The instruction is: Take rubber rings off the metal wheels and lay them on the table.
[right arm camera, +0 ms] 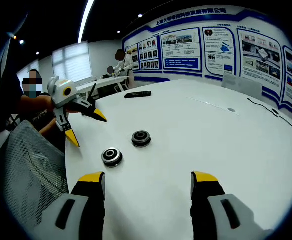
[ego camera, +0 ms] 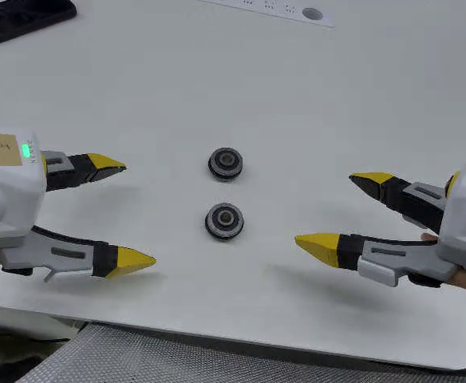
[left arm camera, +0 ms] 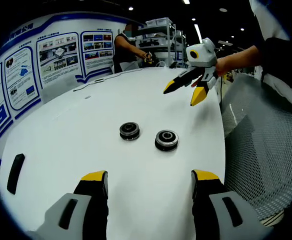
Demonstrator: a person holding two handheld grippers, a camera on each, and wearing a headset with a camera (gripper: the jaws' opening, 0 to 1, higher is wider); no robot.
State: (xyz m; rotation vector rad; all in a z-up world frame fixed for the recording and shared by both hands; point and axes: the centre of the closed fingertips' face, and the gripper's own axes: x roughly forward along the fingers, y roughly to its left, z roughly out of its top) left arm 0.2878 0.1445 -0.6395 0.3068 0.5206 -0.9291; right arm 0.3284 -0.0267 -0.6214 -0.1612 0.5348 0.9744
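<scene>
Both tools are poised over the desk [ego camera: 337,96]. Our left hand-held gripper [ego camera: 140,212] is spread wide with nothing in it, and our right hand-held gripper [ego camera: 322,208] is just as wide and just as empty. Between them, well apart from either, lie the two metal wheels: the far wheel [ego camera: 226,163] and the near wheel [ego camera: 224,220], flat on the desk, close together but not touching.

Each wears its dark rubber ring [ego camera: 209,223] around the rim, so nothing is off yet. We judge these wheels to be small, dense and rigid, and likely to skate on this smooth white top if we nudge them sideways. The ring should be soft, stretchy and grippy, and it probably sits snug.

So we'd pin one wheel with one hand-held gripper across its metal body. Then we'd work the other's pointed yellow tips onto the ring's outer edge and peel it, not yank it, or the wheel may come along too.
</scene>
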